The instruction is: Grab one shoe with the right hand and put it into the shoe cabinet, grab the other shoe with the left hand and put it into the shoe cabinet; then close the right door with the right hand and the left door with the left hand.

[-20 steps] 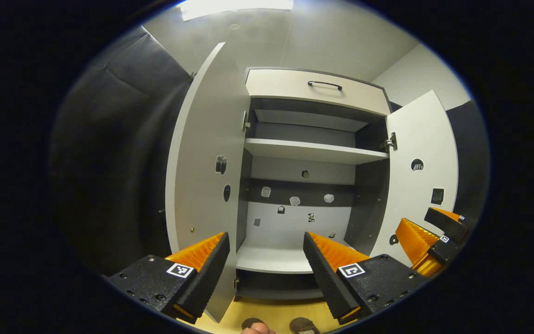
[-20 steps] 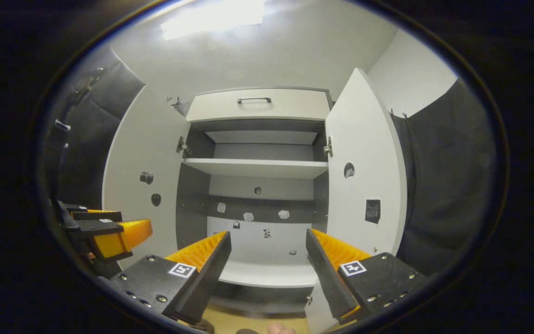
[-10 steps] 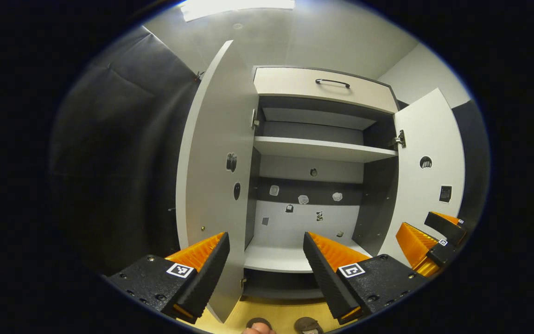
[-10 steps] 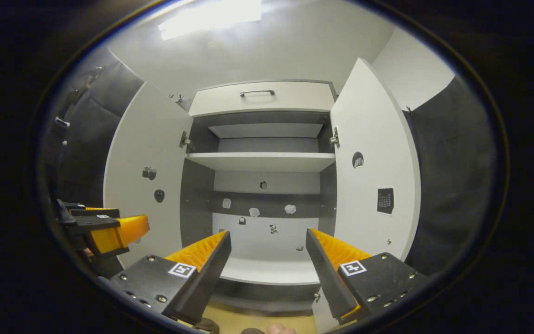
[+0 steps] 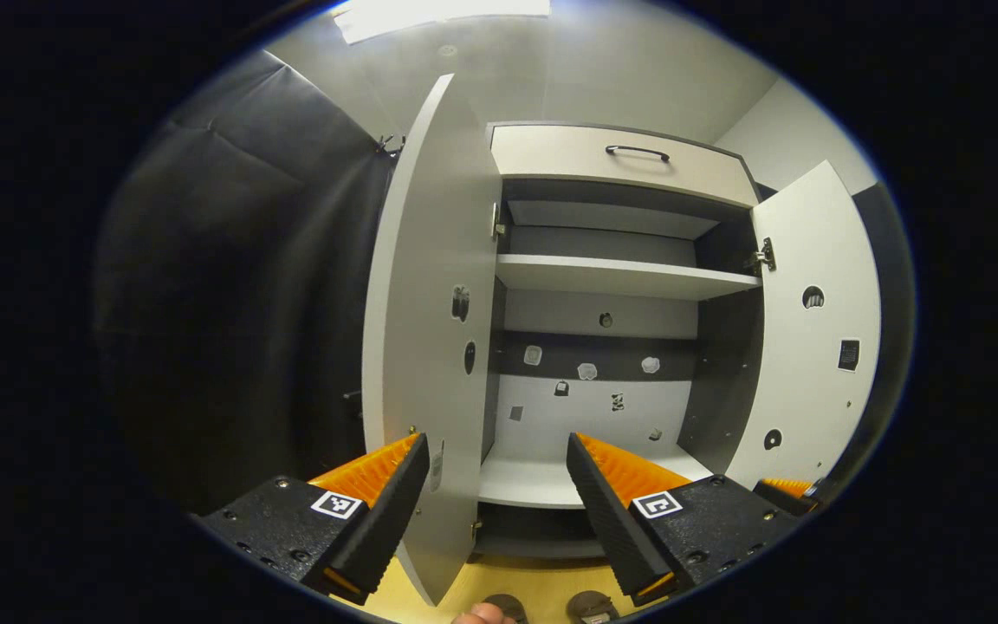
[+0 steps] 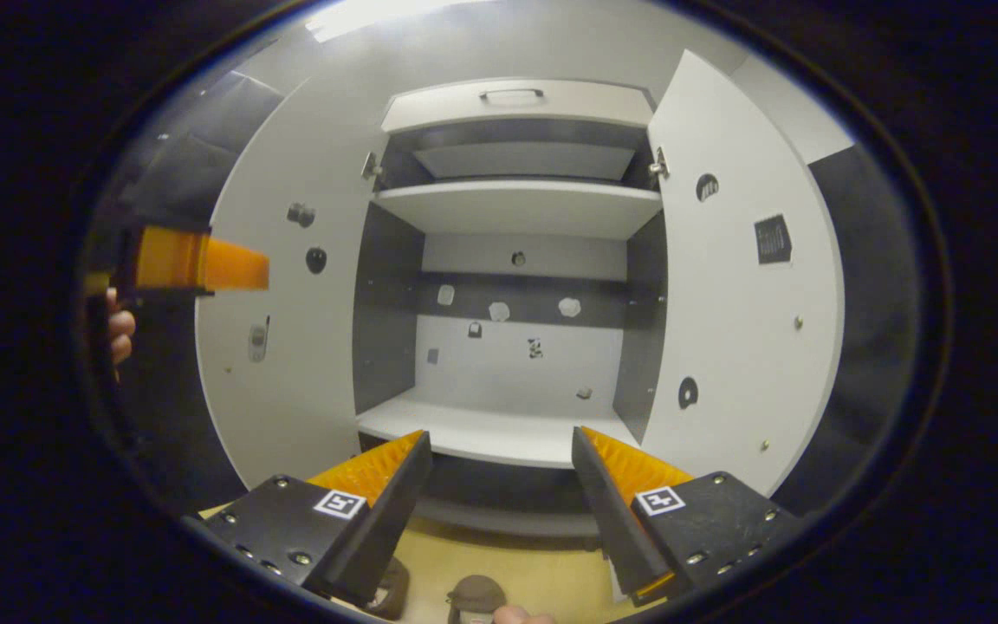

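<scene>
Shoe cabinet (image 6: 516,104) — light grey doors and shelves, dark grey side walls and a dark band across the pale back panel. Drawer handle (image 5: 638,152): black. Left door (image 5: 430,347) and right door (image 6: 742,329) carry small black stickers. Floor (image 6: 508,572) — yellowish wood tone. Shoes (image 6: 475,594): brown.

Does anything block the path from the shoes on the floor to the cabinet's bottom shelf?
Nothing visible does. Both doors, the left door and the right door, stand open, and the bottom shelf is bare. The shoes lie on the floor just before it.
</scene>
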{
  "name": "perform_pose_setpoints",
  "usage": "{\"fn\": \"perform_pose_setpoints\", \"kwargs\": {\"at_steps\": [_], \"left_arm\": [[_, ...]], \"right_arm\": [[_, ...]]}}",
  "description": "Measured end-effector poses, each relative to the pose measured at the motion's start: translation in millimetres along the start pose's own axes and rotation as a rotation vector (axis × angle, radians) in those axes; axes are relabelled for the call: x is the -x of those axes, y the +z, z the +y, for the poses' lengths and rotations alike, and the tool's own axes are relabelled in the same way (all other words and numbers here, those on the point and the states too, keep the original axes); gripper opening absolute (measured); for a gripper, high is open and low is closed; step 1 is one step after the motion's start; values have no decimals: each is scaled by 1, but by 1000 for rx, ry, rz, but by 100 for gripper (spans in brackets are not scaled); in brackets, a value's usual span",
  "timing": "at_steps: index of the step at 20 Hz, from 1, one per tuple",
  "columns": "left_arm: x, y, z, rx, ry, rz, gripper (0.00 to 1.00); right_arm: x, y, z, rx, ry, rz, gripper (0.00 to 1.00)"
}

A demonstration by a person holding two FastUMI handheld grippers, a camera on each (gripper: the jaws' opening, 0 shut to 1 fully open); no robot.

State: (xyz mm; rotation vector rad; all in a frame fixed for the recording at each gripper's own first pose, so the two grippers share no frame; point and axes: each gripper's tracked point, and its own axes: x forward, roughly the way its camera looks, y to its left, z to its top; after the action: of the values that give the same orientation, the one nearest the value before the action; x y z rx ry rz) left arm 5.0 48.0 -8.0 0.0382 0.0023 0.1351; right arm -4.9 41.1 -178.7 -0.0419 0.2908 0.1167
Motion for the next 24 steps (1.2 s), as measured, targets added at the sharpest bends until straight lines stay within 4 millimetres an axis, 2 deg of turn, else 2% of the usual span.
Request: {"fn": "perform_pose_setpoints", "kwargs": {"at_steps": [5,9,13,15,17,22,24], "left_arm": [[4,1,9,-22,20,-8,98],[5,-5,17,-36,42,15,98],[8,-9,26,-59,73,30,98],[9,-12,30,-66,82,43,98],[11,-14,36,-76,98,53,98],[18,-18,54,-97,150,73,98],[21,-21,59,-109,163,84,98]], "right_arm": [[1,-122,21,56,71,193,98],[16,-217,40,27,140,400,98],[37,-295,55,-10,199,590,98],[46,-326,60,-28,218,676,98],[49,-347,63,-46,225,730,98],[32,-387,71,-25,230,789,99],[19,-395,74,-4,231,786,99]]}}
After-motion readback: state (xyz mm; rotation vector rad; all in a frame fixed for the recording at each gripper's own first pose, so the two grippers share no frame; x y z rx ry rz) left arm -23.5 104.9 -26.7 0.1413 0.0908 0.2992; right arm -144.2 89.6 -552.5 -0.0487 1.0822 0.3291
